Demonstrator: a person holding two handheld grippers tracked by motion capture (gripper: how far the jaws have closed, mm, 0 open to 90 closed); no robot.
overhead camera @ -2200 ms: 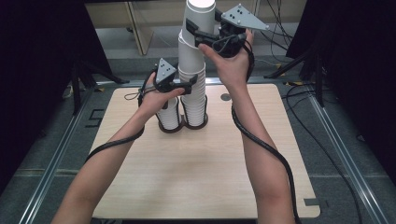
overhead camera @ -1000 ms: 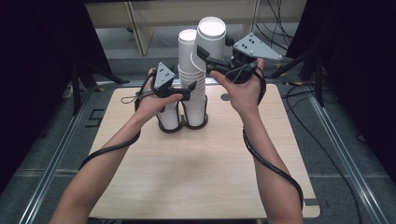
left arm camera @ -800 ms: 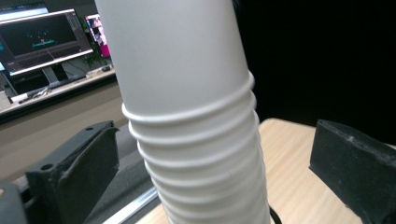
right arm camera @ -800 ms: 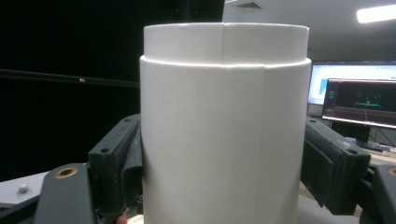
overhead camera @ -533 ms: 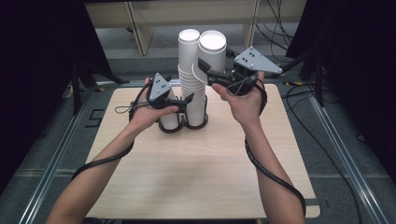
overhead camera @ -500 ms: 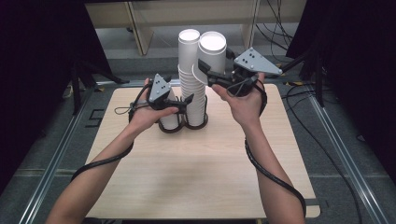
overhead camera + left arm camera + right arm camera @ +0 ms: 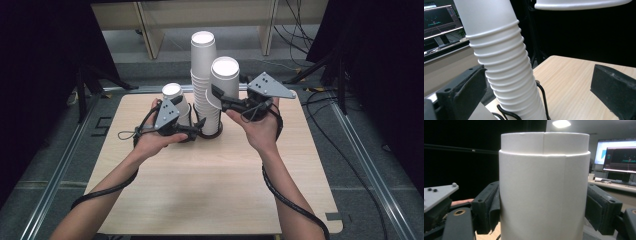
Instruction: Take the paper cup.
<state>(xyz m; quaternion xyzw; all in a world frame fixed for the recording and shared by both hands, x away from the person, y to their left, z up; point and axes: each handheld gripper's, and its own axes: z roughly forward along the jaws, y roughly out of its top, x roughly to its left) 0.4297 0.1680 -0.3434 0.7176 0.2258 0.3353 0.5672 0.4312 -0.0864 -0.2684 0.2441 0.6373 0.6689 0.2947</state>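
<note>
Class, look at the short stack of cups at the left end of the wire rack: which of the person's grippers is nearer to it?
Left. The left gripper, jaws open, sits low right beside the short stack, at the rack. The right gripper is farther off, past the tall stack, shut on a cup.

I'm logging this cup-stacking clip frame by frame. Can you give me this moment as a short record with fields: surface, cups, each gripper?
surface: light wooden table
tall stack: white paper cups, nested upside down, standing in a black wire holder
short stack: white cups at the tall stack's left
held cup: white cup, bottom up, beside the tall stack
right gripper: jaws closed on the held cup's sides
left gripper: jaws open, low by the holder, nothing pressed between them
</note>
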